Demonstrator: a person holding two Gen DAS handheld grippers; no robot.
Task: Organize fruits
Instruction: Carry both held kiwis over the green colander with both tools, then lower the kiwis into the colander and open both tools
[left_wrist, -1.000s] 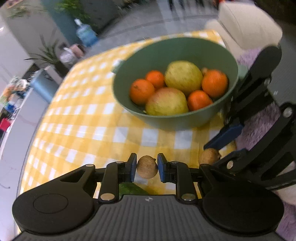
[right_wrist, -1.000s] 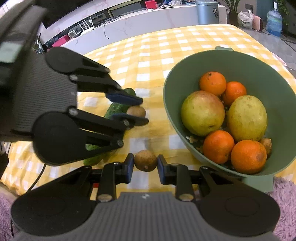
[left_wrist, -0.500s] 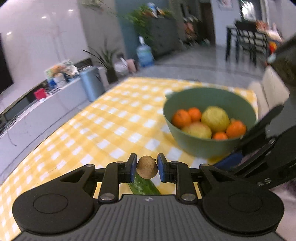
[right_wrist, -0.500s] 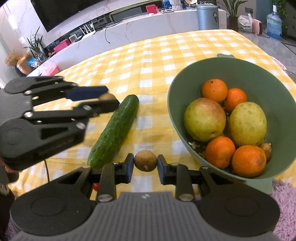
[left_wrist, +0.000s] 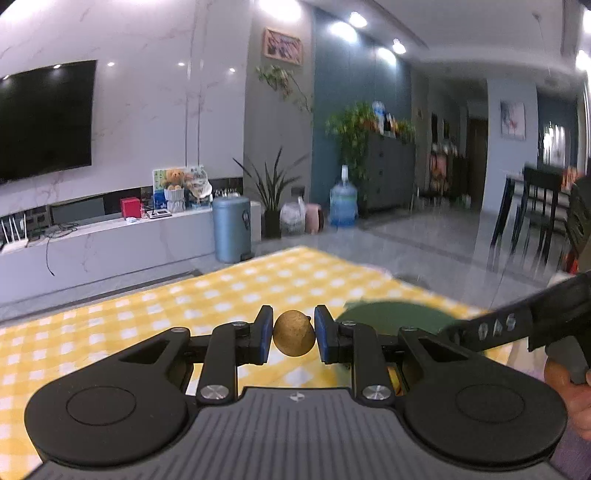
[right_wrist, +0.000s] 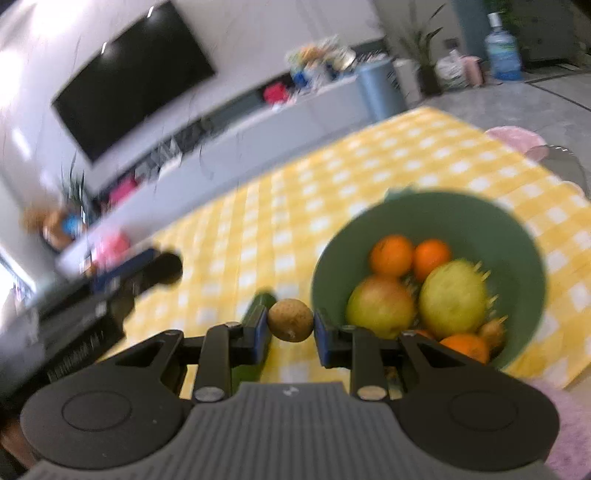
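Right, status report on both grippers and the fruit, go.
Left gripper shut on a small brown fruit. Right gripper shut on another brown fruit, beside the green bowl. Cucumber on the cloth, clear of the bowl.

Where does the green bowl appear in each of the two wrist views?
Left wrist view: only a strip of the green bowl shows, lower right of centre, behind the tongs; its contents are hidden.
Right wrist view: the green bowl sits right of centre, with oranges and larger fruits inside.
Shared landmark: the yellow checked tablecloth under the bowl.
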